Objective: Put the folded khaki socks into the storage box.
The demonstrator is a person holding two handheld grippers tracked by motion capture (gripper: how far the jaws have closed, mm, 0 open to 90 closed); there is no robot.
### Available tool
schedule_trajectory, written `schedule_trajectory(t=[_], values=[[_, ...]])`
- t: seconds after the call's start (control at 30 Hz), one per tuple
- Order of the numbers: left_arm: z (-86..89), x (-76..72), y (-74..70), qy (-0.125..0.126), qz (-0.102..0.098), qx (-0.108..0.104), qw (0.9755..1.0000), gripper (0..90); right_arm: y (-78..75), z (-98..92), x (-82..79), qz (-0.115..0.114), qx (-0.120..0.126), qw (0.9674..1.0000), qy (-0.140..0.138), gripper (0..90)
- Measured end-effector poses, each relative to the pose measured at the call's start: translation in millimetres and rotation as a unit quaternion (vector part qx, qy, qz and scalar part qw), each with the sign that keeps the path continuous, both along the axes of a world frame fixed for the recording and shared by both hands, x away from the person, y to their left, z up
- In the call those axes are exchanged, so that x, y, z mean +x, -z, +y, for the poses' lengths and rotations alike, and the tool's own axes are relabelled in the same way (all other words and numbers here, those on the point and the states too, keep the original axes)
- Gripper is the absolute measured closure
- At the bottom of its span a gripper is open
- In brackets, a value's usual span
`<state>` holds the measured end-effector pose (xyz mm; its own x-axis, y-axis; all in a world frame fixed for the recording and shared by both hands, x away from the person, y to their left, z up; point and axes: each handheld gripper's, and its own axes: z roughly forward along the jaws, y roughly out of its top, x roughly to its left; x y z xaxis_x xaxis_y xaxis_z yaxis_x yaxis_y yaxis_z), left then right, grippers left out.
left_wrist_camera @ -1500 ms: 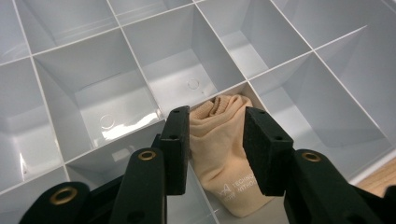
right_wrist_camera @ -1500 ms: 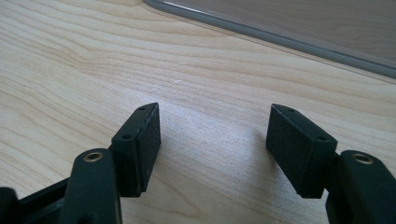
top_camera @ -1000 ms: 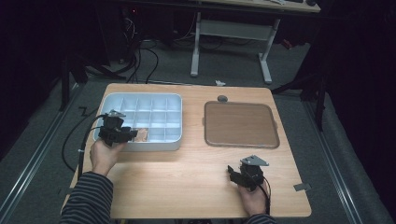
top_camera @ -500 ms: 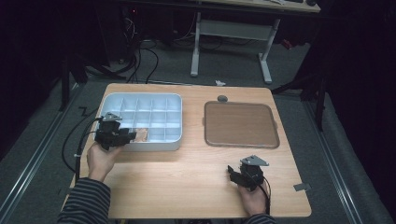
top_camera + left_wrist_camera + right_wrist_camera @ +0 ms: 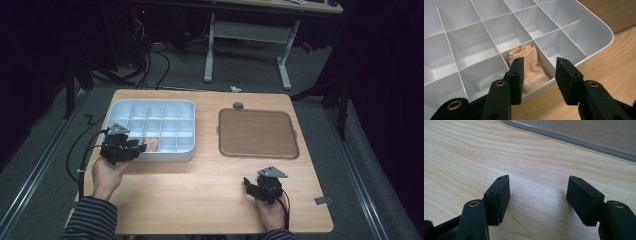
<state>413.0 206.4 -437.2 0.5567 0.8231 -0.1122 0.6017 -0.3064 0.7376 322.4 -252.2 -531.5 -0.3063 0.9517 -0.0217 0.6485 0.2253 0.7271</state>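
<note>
Fingers, left gripper [image 5: 537, 81]: parted, empty, drawn back from the beige folded cloth [image 5: 530, 68].
Cloth: left lying in a near-edge cell of the white compartment tray [image 5: 596, 35]; placement judged done.
Fingers, right gripper [image 5: 537, 201]: wide apart, empty, over the wooden table [image 5: 474, 152].

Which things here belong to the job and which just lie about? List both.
In the job: left gripper, beige sock, white divided tray.
Lying about: brown tray, small grey knob, right gripper.

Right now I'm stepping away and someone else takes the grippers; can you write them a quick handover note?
Left gripper: open, empty, at the near edge of the white compartment tray.
Right gripper: open, empty, over the bare wooden table, near the brown tray.
Done: a folded beige sock lies in a near-row compartment.
Left: the brown tray looks empty; nothing else to sort is in sight.
</note>
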Motion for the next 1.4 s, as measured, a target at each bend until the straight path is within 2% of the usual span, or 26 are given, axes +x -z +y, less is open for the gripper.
schedule_trajectory(t=[0.73,1.4], values=[[9.3,-21.1,11.4,-0.008,-0.008,-0.023,0.9997,55.9,0.0,0.0,0.0,0.000,0.000,1.0000,0.000,35.6],[4.5,-34.6,23.0,0.003,-0.003,-0.044,0.9990,50.6,0.0,0.1,0.0,0.000,0.000,1.0000,0.000,35.6]])
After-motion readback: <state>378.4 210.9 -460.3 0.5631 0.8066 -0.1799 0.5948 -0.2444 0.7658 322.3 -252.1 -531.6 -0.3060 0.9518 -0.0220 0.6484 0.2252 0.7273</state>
